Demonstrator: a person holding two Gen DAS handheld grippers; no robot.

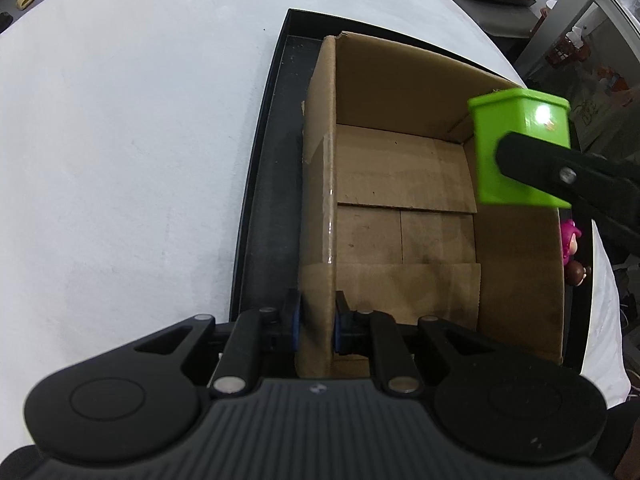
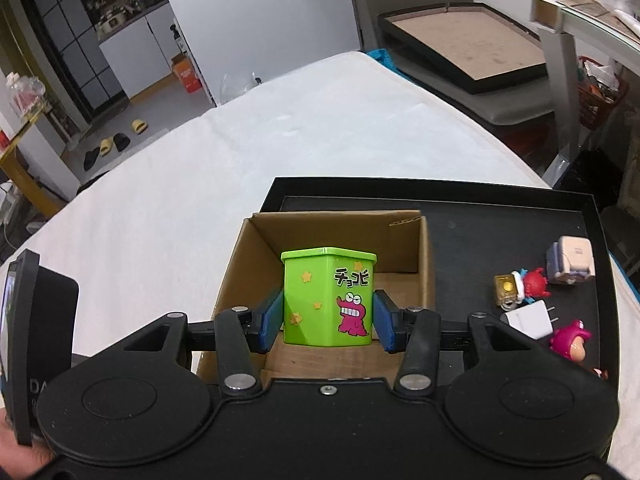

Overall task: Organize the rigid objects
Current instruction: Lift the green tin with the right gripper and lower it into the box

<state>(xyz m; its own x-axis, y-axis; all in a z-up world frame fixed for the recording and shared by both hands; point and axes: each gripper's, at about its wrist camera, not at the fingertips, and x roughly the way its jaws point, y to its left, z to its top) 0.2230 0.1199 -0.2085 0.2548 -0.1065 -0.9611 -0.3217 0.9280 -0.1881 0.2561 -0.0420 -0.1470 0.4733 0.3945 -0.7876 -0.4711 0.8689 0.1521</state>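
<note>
Right wrist view shows the right gripper (image 2: 327, 322) squeezing a green plastic cartoon tub (image 2: 328, 298) above the brown cardboard box (image 1: 400, 216), while the left gripper (image 1: 316, 322) pinches the box's wall, likely steadying it inside the black tray (image 2: 460, 216).

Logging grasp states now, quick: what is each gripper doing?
Left gripper: shut on the cardboard box wall.
Right gripper: shut on the green container, held over the box.
</note>
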